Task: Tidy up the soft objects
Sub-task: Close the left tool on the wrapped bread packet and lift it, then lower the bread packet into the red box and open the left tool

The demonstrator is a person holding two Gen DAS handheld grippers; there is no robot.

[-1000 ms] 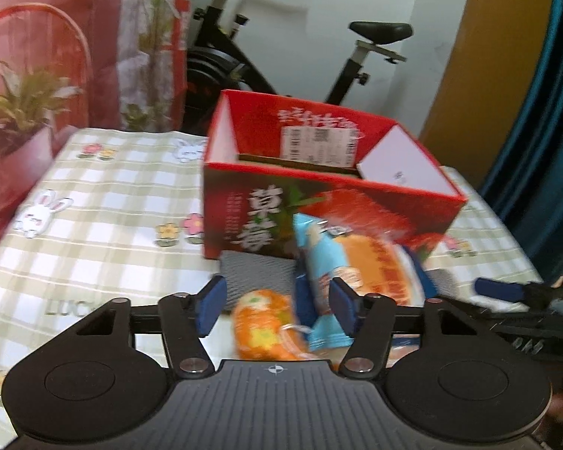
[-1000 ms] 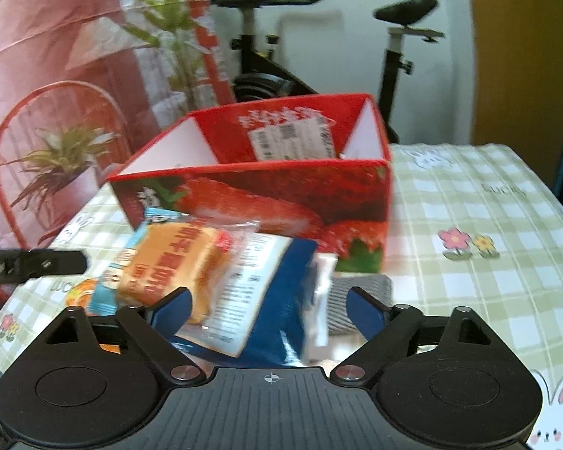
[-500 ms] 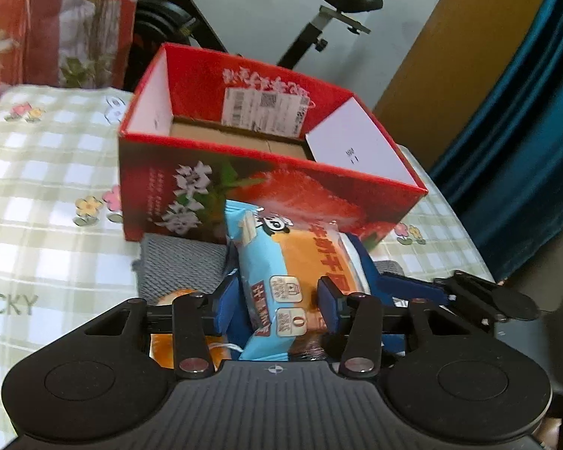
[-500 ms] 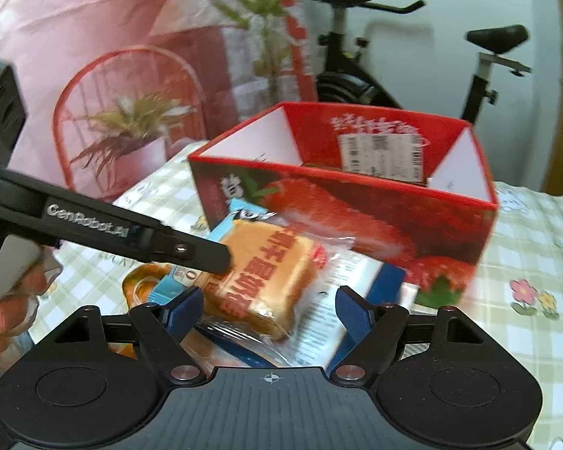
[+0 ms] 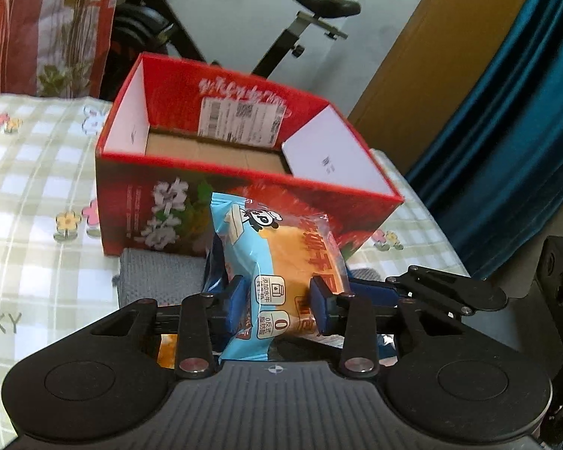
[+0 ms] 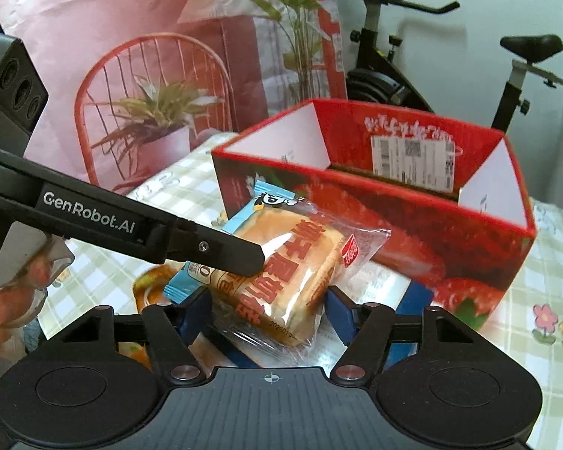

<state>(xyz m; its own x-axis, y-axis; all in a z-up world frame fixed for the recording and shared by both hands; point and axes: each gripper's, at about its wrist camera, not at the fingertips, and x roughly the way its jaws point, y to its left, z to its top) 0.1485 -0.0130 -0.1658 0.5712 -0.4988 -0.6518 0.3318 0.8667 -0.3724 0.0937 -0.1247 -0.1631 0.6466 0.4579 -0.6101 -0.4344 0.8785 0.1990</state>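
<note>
Left tongs (image 5: 277,305): pitched downward toward the table, both blue pads pressed against the sides of the bread packet (image 5: 281,262). The jaws have just been closing and now grip that packet, which stands upright between them. In the right wrist view the left tongs enter from the left edge as a black bar whose tip lies on the packet's upper face; a hand (image 6: 7,300) holds the grip at the far left.

Right tongs (image 6: 266,315): also pitched downward, approaching the same bread packet from the opposite side. The jaws have just been closing with the packet between them. The right-hand pad stands just clear of the wrapper; contact at the left-hand pad cannot be determined.

Surroundings, relative to the tongs:
- Directly ahead of both: an open red carton (image 5: 244,202), printed with strawberries, its interior bare cardboard. The packet's top edge overlaps the near wall.
- Beneath the packet: a dark blue packet (image 6: 413,296) and a grey cloth (image 5: 157,277).
- Below and left of the left tongs: an orange packet (image 6: 150,285), partly hidden.
- Underneath all items: a checked tablecloth (image 5: 30,195).
- Beyond the carton: an exercise bike (image 6: 386,56).
</note>
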